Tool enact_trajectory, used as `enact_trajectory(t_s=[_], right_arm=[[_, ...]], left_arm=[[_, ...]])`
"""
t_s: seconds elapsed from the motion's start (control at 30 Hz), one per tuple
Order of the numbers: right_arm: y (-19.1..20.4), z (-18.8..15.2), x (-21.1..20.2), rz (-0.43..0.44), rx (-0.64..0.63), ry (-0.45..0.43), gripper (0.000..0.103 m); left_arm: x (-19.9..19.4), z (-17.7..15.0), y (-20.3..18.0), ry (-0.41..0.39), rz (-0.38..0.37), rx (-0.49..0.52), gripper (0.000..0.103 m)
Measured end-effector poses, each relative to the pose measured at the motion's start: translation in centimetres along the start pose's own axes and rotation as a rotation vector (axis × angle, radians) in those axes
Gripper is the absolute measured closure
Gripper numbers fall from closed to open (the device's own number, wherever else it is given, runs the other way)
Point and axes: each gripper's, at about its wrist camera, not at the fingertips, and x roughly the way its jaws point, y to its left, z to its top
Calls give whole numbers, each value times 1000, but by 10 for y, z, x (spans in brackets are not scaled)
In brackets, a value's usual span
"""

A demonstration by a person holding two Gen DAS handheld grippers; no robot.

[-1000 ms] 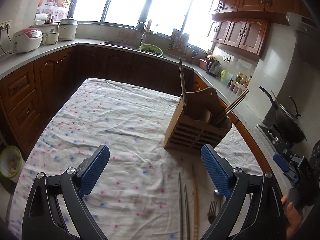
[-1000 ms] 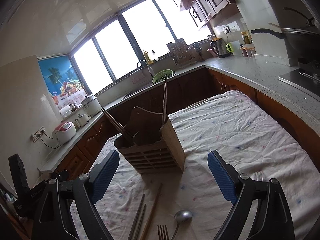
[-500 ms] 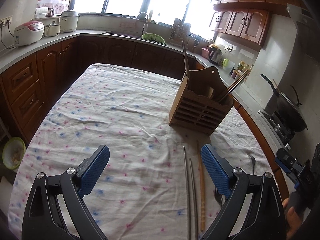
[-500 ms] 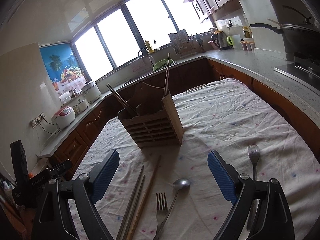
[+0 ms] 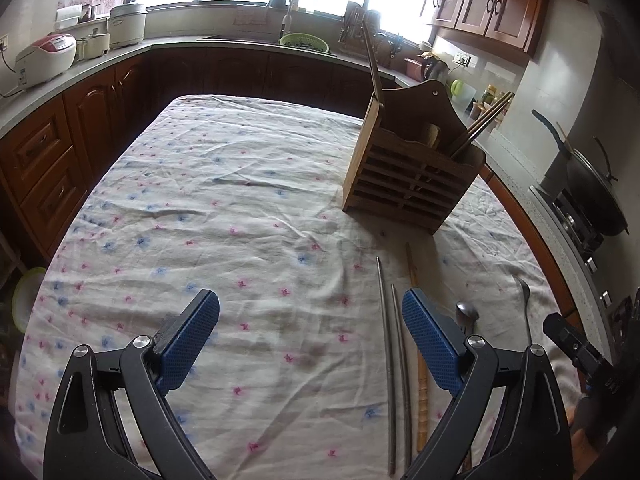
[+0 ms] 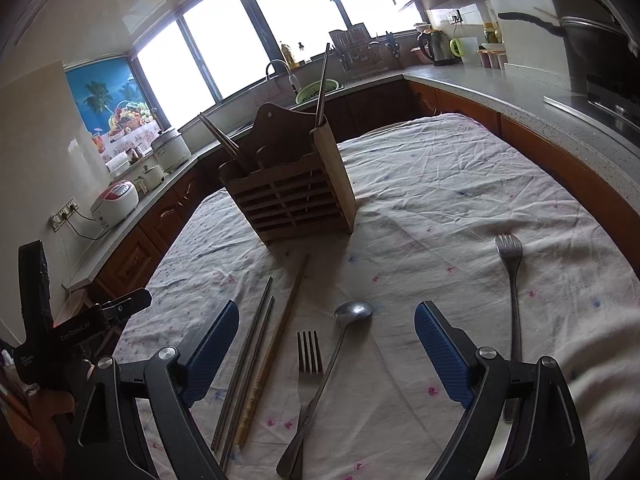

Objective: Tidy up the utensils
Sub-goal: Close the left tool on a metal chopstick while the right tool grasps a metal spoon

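Note:
A wooden utensil holder (image 5: 412, 176) (image 6: 288, 188) stands on the flowered tablecloth with chopsticks sticking out of it. In front of it lie two metal chopsticks (image 6: 248, 356) (image 5: 394, 364), a wooden chopstick (image 6: 274, 344) (image 5: 418, 344), a fork (image 6: 309, 354), a spoon (image 6: 340, 344) (image 5: 467, 314) and a second fork (image 6: 512, 300) off to the right. My left gripper (image 5: 310, 340) is open and empty, left of the chopsticks. My right gripper (image 6: 326, 344) is open and empty, above the fork and spoon.
The table (image 5: 224, 208) is ringed by a kitchen counter (image 6: 500, 92) with dark wood cabinets. A rice cooker (image 5: 46, 56) and sink (image 5: 284, 4) are at the back. A wok (image 5: 592, 196) sits on the stove at right.
Both grippers have pulled back and tilted down towards the table. The holder looks farther off, and more of the loose utensils have come into view. Both stay open.

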Motion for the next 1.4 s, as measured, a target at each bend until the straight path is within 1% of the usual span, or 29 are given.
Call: enact_trajectory(t_s=[0.07, 0.1, 0.13, 0.17, 0.23, 0.27, 0.33, 0.4, 0.43, 0.47, 0.5, 0.57, 0.6, 0.63, 0.67, 0.7, 0.73, 0.8, 0.87, 0.93, 1.0, 1.03, 1.07, 1.13, 1.17, 1.2, 1.27, 1.4], right_arm=[[1, -2, 7, -11, -10, 21, 13], [1, -3, 11, -17, -13, 32, 17], [2, -4, 16, -27, -16, 48, 23], [2, -5, 21, -36, -19, 67, 26], [0, -8, 32, -43, -15, 107, 42], [0, -9, 38, -48, -14, 126, 46], [-2, -11, 48, -50, -12, 158, 55], [-5, -14, 57, -56, -5, 183, 56], [-6, -14, 61, -57, -3, 192, 58], [-7, -14, 64, -58, -3, 200, 60], [-7, -14, 67, -60, -3, 208, 66], [-8, -13, 72, -66, -7, 224, 73], [-9, -14, 75, -67, -7, 235, 80], [-9, -14, 77, -62, -6, 242, 84], [-10, -14, 78, -60, -8, 245, 84], [-9, -13, 79, -61, -13, 244, 85], [-9, -13, 79, -56, -14, 244, 89], [-11, -11, 77, -45, -2, 239, 96], [-14, -10, 76, -41, 1, 237, 97], [-18, -9, 74, -30, 11, 236, 98], [-21, -8, 72, -28, 18, 232, 98], [-22, -7, 73, -22, 24, 234, 98], [-23, -7, 73, -20, 30, 235, 98], [-25, -6, 74, -17, 35, 235, 98], [-25, -6, 74, -16, 37, 235, 98], [-25, -6, 74, -14, 40, 235, 98], [-25, -5, 74, -12, 40, 236, 98], [-26, -6, 73, -6, 41, 240, 98]], left_arm=[[5, -1, 0, 12, 8, 9, 8], [8, -1, -1, 18, 12, 12, 8], [11, -1, -1, 26, 16, 14, 8], [15, -1, -1, 34, 18, 16, 8], [20, -1, -2, 47, 15, 22, 9], [23, 0, -3, 51, 14, 26, 12], [29, 1, -6, 67, 9, 42, 17], [36, 3, -11, 82, -2, 55, 23], [40, 4, -14, 88, -6, 62, 24], [44, 6, -18, 94, -9, 72, 27], [48, 8, -21, 100, -12, 82, 29], [57, 11, -30, 116, -23, 104, 31], [62, 13, -34, 126, -26, 115, 31], [68, 15, -38, 139, -28, 126, 31], [74, 16, -42, 152, -28, 136, 31], [80, 18, -47, 166, -27, 148, 34], [86, 19, -50, 175, -24, 158, 37], [98, 20, -57, 201, -21, 175, 46], [110, 20, -62, 222, -19, 189, 51], [120, 20, -66, 240, -16, 203, 52], [129, 18, -70, 259, -20, 212, 57], [132, 17, -72, 267, -22, 217, 57], [133, 17, -75, 256, -16, 229, 57], [134, 16, -79, 254, -11, 256, 65], [135, 16, -81, 250, 0, 272, 77], [136, 16, -82, 248, 5, 286, 86], [135, 14, -81, 249, -4, 305, 94], [126, 10, -69, 271, -52, 308, 95]])
